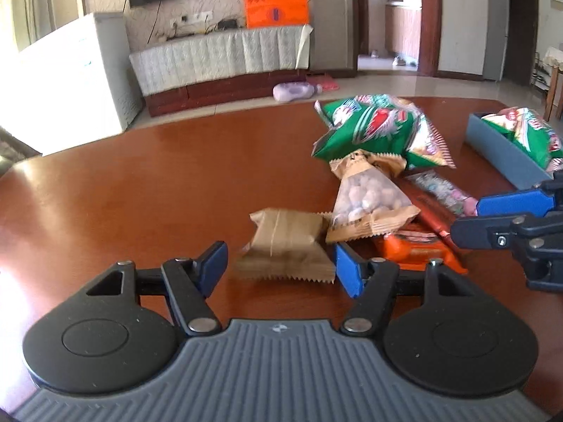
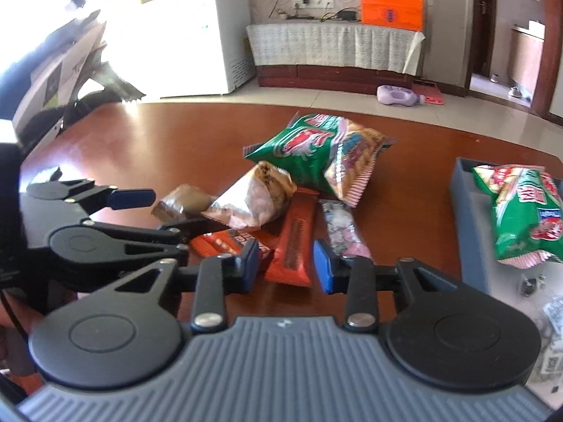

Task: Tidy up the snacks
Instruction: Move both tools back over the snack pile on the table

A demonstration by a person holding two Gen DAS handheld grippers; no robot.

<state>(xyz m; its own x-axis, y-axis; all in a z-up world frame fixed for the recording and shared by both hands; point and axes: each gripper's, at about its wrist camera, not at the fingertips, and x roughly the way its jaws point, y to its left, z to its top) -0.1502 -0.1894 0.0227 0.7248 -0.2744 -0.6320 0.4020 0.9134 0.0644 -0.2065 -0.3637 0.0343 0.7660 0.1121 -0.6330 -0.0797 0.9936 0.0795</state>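
Left gripper (image 1: 279, 265), jaws wide and empty, straddles the brown-paper snack packet (image 1: 286, 242) on the bench (image 1: 140, 193); right gripper (image 2: 285, 263), open and empty, brackets the red bar (image 2: 293, 242). Centre each wrapper, then close gently before carrying to the grey tray (image 2: 468, 225).

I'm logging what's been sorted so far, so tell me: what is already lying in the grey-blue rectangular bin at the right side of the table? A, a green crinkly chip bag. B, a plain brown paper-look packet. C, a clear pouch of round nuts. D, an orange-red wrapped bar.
A: a green crinkly chip bag lies in the grey-blue rectangular bin; the other snacks are out on the brown wooden table.
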